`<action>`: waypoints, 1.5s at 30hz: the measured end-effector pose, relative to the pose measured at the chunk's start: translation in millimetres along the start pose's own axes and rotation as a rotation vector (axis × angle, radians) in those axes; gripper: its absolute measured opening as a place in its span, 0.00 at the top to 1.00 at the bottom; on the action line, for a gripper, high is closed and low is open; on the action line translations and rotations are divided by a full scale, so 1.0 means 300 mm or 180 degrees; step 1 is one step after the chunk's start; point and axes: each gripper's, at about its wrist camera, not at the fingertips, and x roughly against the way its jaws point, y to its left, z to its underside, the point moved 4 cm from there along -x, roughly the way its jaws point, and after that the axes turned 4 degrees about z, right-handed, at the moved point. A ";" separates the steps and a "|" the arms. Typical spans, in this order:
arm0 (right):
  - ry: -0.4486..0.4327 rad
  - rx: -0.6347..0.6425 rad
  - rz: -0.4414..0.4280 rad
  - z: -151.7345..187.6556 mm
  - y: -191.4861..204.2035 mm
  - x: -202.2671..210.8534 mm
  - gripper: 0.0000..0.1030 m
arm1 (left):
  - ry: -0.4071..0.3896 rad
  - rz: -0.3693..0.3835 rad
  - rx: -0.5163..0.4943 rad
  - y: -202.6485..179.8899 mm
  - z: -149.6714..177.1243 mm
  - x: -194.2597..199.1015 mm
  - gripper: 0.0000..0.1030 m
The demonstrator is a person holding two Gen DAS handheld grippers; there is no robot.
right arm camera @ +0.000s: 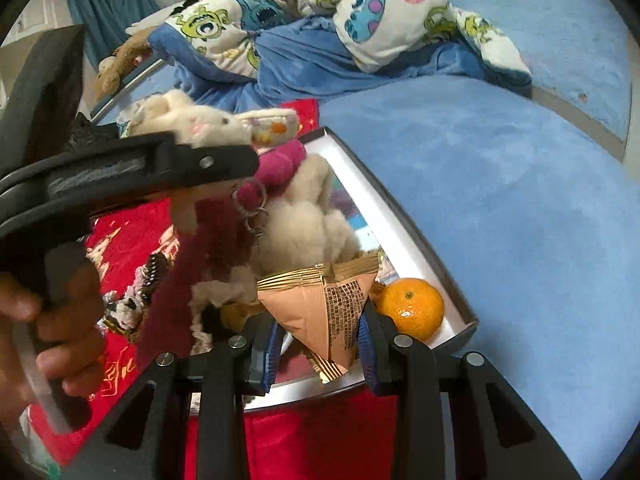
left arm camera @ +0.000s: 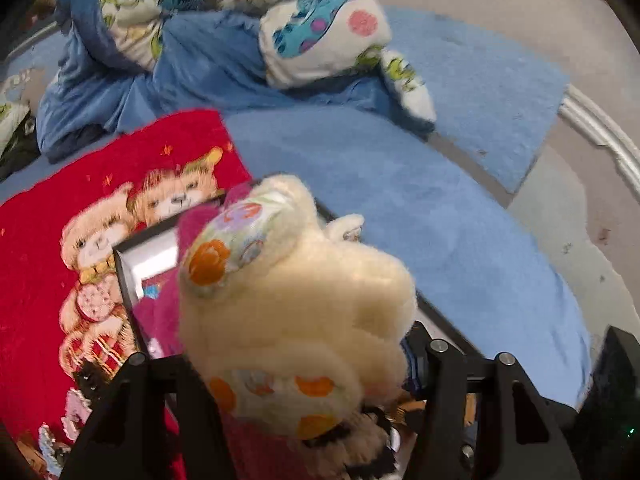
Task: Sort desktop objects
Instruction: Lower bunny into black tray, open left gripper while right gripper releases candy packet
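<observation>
My left gripper (left arm camera: 304, 364) is shut on a cream plush rabbit (left arm camera: 296, 304) with flowered ears and holds it above the white box (left arm camera: 152, 252). In the right wrist view the same rabbit (right arm camera: 200, 122) hangs from the left gripper (right arm camera: 224, 156) over the box (right arm camera: 404, 224). My right gripper (right arm camera: 320, 344) is shut on a tan snack packet (right arm camera: 328, 308) at the box's near end. In the box lie an orange (right arm camera: 412, 306), a cream plush toy (right arm camera: 308, 216) and a pink plush (right arm camera: 276, 168) with a key ring.
The box rests on a red bear-print blanket (left arm camera: 60, 220) over a blue bedcover (right arm camera: 500, 200). A cartoon-print quilt (right arm camera: 360, 12) is piled at the back. A brown plush toy (right arm camera: 116, 64) lies at the far left. A striped fuzzy item (right arm camera: 136, 296) lies left of the box.
</observation>
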 end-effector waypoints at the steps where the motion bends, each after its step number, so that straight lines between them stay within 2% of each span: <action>1: 0.0024 -0.0010 0.0003 0.006 -0.004 -0.013 0.69 | 0.0062 0.0006 0.0050 0.006 0.005 -0.027 0.41; 6: 0.0045 0.0074 -0.0015 0.012 -0.007 -0.028 0.69 | 0.0138 -0.0057 -0.0074 -0.009 0.018 -0.093 0.38; 9: 0.0112 0.0122 0.0008 0.004 -0.003 -0.048 0.69 | 0.0227 0.0020 0.0072 0.013 0.009 -0.119 0.36; 13: 0.0222 0.0138 0.0020 0.002 0.012 -0.075 0.69 | 0.0153 -0.0050 0.0005 0.014 0.012 -0.133 0.32; 16: 0.0193 0.0249 0.0124 0.013 0.025 -0.078 0.69 | 0.0109 -0.0056 -0.0056 0.014 0.023 -0.131 0.31; 21: 0.0129 0.0263 0.0142 0.018 0.024 -0.077 0.69 | 0.0105 -0.0089 -0.0073 0.017 0.024 -0.134 0.31; 28: 0.0089 0.0320 0.0260 0.020 0.034 -0.083 0.67 | 0.0086 -0.0248 -0.0036 0.018 0.020 -0.132 0.30; 31: 0.0041 0.0327 0.0261 0.023 0.033 -0.079 0.67 | 0.0104 -0.0337 -0.0090 0.009 0.019 -0.131 0.20; 32: 0.0035 0.0345 0.0270 0.023 0.035 -0.078 0.65 | 0.0114 -0.0368 -0.0140 0.002 0.017 -0.133 0.16; 34: 0.0022 0.0408 0.0263 0.021 0.045 -0.080 0.50 | 0.0190 -0.0408 -0.0234 -0.011 0.019 -0.147 0.10; 35: 0.0008 0.0463 0.0221 0.022 0.056 -0.080 0.36 | 0.0204 -0.0414 -0.0275 -0.017 0.022 -0.150 0.06; 41: -0.0004 0.0522 0.0235 0.026 0.078 -0.081 0.32 | 0.0226 -0.0484 -0.0365 -0.023 0.026 -0.137 0.01; 43: 0.0009 0.0532 0.0219 0.024 0.082 -0.082 0.24 | 0.0281 -0.0456 -0.0364 -0.026 0.030 -0.136 0.00; 44: 0.0015 0.0548 0.0181 0.024 0.090 -0.080 0.17 | 0.0277 -0.0450 -0.0356 -0.027 0.030 -0.134 0.00; 45: 0.0016 0.0577 0.0183 0.025 0.099 -0.081 0.15 | 0.0268 -0.0453 -0.0355 -0.028 0.029 -0.131 0.00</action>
